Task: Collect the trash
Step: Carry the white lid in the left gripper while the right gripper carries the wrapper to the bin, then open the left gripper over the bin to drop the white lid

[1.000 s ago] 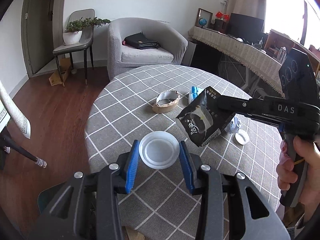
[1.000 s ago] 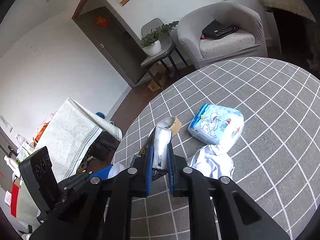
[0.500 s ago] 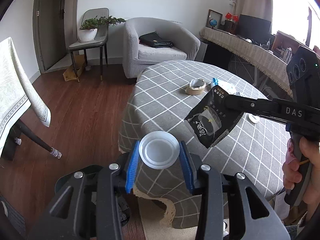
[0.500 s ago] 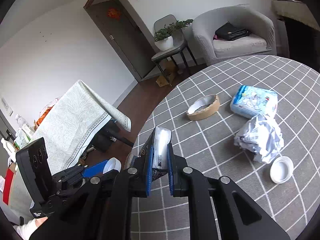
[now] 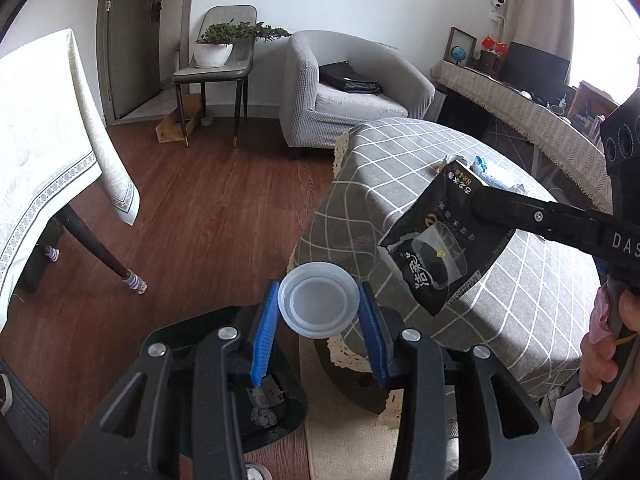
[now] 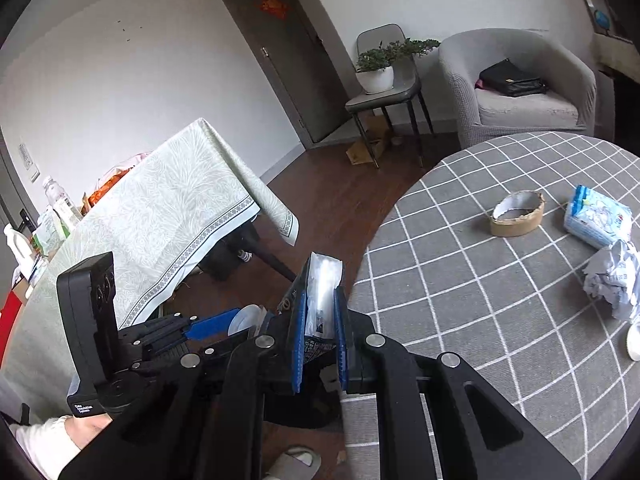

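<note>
Left wrist view shows a dark trash bin (image 5: 280, 408) on the floor below the left gripper (image 5: 319, 334), with a crumpled paper ball (image 5: 264, 416) and some unclear scraps inside, its rim mostly hidden behind the gripper body. The left gripper has its blue fingers (image 5: 264, 336) clamped on the edges of a white plastic lid (image 5: 318, 306), which lies flat with its hollow side up, above the bin. The right gripper (image 6: 320, 336) is closed on a black snack bag (image 5: 436, 240), whose long axis runs from near-left up to far-right over the table edge (image 5: 344, 208); its open mouth (image 6: 326, 276) shows a silver lining, the contents unclear.
</note>
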Tool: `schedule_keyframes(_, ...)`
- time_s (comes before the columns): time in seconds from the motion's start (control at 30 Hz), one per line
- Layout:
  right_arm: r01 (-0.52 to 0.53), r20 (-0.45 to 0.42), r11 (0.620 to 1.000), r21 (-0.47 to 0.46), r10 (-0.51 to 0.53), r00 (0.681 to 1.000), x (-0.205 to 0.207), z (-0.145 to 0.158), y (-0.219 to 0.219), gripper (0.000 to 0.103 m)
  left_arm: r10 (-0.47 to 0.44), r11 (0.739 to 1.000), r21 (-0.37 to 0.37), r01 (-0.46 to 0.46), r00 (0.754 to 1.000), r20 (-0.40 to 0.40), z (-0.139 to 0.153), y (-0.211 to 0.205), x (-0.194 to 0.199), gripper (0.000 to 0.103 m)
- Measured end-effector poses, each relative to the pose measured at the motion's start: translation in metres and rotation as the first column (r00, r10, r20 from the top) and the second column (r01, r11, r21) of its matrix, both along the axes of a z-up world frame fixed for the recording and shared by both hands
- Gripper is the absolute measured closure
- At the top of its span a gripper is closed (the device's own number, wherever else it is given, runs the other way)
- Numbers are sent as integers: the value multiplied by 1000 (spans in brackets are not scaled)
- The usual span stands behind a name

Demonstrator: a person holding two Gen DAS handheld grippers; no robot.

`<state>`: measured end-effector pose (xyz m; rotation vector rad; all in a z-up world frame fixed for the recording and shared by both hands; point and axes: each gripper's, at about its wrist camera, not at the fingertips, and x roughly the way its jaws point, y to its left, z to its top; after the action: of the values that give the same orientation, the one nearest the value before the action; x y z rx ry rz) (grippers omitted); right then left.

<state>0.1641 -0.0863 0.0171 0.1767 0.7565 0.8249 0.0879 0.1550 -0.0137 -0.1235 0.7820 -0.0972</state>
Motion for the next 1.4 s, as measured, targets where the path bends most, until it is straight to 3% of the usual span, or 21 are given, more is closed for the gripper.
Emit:
schedule_keyframes(0.27,-45,5,996,-74,45,999,-5,-8,46,90,50,998,29,-48,997,-59,-22,45,-9,61)
schedule_keyframes(0.6,-126,0,975,-182,129,992,-9,-28,116,90,98,995,37,-92,974,-202,-69,97,-10,61)
schedule_keyframes(1.03,-202,-67,941,-270,191,979,-9,-66,171,90,103,993,89,-73,903,-417,-136,130,-14,61)
schedule_keyframes(1.23,-230,-87,929,-292,213,973,-7,-78,189,90,96,994,95,-58,883,-459,-151,134,-20,61)
schedule_keyframes(1.33,-237,-100,924,-300,216,971,-5,-83,193,90,107,993,97,-70,881,-462,-155,137,-22,56)
schedule_keyframes(1.4,-242,-108,920,-308,219,970,-4,-88,197,90,113,992,94,-79,883,-455,-154,140,-24,48)
